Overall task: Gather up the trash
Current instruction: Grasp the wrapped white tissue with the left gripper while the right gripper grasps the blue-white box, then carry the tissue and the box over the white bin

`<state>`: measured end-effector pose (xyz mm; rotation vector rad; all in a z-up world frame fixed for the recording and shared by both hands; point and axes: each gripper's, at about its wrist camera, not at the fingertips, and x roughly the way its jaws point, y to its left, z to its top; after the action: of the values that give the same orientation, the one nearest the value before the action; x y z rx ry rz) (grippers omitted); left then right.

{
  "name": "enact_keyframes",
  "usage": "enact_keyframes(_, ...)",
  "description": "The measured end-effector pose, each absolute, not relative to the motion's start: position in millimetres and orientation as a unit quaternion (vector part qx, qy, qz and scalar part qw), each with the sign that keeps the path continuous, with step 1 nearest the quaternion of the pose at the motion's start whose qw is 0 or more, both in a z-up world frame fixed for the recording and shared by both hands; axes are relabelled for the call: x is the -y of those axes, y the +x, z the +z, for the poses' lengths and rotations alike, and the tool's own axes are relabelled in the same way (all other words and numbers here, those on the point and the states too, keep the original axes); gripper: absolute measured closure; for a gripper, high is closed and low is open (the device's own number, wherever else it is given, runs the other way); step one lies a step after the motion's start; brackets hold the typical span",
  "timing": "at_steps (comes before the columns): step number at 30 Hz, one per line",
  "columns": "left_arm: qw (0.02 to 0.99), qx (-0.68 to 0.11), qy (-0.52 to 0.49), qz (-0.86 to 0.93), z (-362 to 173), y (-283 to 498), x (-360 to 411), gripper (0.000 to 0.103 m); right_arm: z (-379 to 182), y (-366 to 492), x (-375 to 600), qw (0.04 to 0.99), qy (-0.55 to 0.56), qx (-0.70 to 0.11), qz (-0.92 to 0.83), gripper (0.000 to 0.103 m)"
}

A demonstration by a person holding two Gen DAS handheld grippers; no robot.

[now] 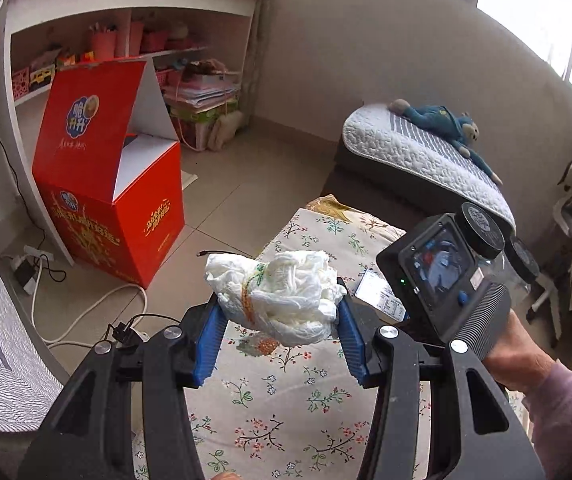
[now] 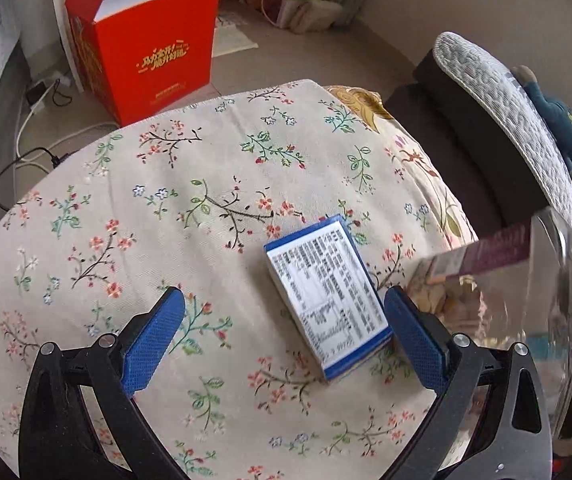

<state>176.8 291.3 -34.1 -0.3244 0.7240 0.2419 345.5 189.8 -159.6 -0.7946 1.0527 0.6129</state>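
My left gripper (image 1: 280, 316) is shut on a crumpled white tissue wad (image 1: 282, 294) with an orange band, held above the floral tablecloth (image 1: 297, 400). My right gripper (image 2: 286, 320) is open and empty, low over the cloth. A small blue-and-white carton (image 2: 327, 296) lies flat on the cloth between its fingers, close to the right finger (image 2: 415, 340). The carton also shows in the left wrist view (image 1: 379, 296), partly hidden behind the right gripper's body. A tall red box (image 1: 126, 200) with its lid flap up stands on the floor beyond the table; it also shows in the right wrist view (image 2: 154, 52).
A clear plastic container (image 2: 545, 300) with a purple-labelled box behind it stands at the table's right edge. Cables and a power strip (image 1: 34, 264) lie on the floor by the red box. A mattress with a blue plush toy (image 1: 445, 124) is at the right, shelves at the back.
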Motion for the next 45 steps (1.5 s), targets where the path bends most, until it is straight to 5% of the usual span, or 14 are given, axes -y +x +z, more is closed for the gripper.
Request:
enact_keyframes(12, 0.908, -0.367, -0.165, 0.115, -41, 179, -303, 0.053, -190, 365, -166, 0.709, -0.284, -0.565, 0.313, 0.006)
enact_keyframes(17, 0.908, -0.374, -0.159, 0.107, -40, 177, -301, 0.053, -181, 329, -147, 0.721, -0.267, -0.554, 0.319, 0.023)
enact_keyframes(23, 0.912, -0.376, -0.138, 0.091, -36, 172, -280, 0.053, -181, 298, -118, 0.720, -0.257, -0.559, 0.321, 0.015)
enact_keyframes(27, 0.918, -0.365, -0.119, 0.097, -30, 166, -270, 0.053, -166, 289, -103, 0.747, -0.213, -0.552, 0.303, 0.051)
enact_keyframes(45, 0.934, -0.339, -0.073, 0.084, -9, 140, -181, 0.053, -36, 189, 1, 0.881, -0.144, -0.398, 0.215, 0.051)
